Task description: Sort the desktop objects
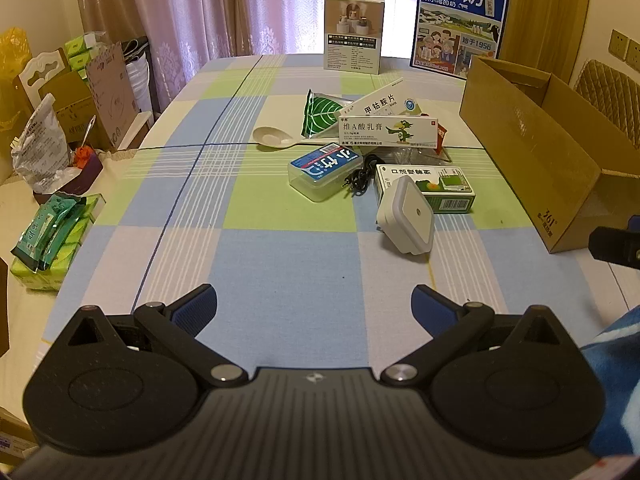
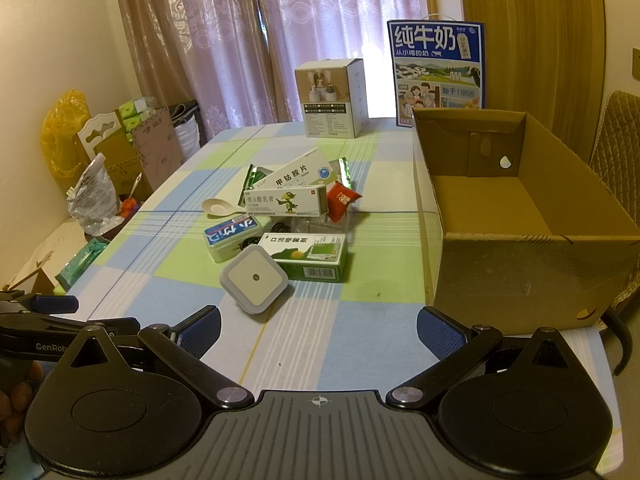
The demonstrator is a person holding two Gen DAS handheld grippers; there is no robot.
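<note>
A pile of small objects lies mid-table: a white square night light [image 1: 406, 216] [image 2: 254, 279] nearest me, a green medicine box [image 1: 438, 188] [image 2: 310, 258], a clear floss box with a blue label [image 1: 324, 170] [image 2: 230, 238], an ointment box [image 1: 386, 132] [image 2: 286, 200], a white spoon [image 1: 274, 136] [image 2: 220, 206], a green leaf packet [image 1: 320, 112], a red sachet [image 2: 342, 200] and a black cable [image 1: 360, 178]. An open cardboard box [image 1: 532, 148] [image 2: 520, 216] stands at the right, empty inside. My left gripper [image 1: 314, 304] and right gripper [image 2: 318, 326] hover open over the near table, nothing between their fingers.
A white product box [image 1: 354, 32] [image 2: 332, 98] and a blue milk carton case [image 1: 460, 20] [image 2: 438, 72] stand at the table's far edge. Bags, cartons and tissue packs [image 1: 52, 236] crowd the bench on the left. A quilted chair [image 2: 618, 140] stands behind the cardboard box.
</note>
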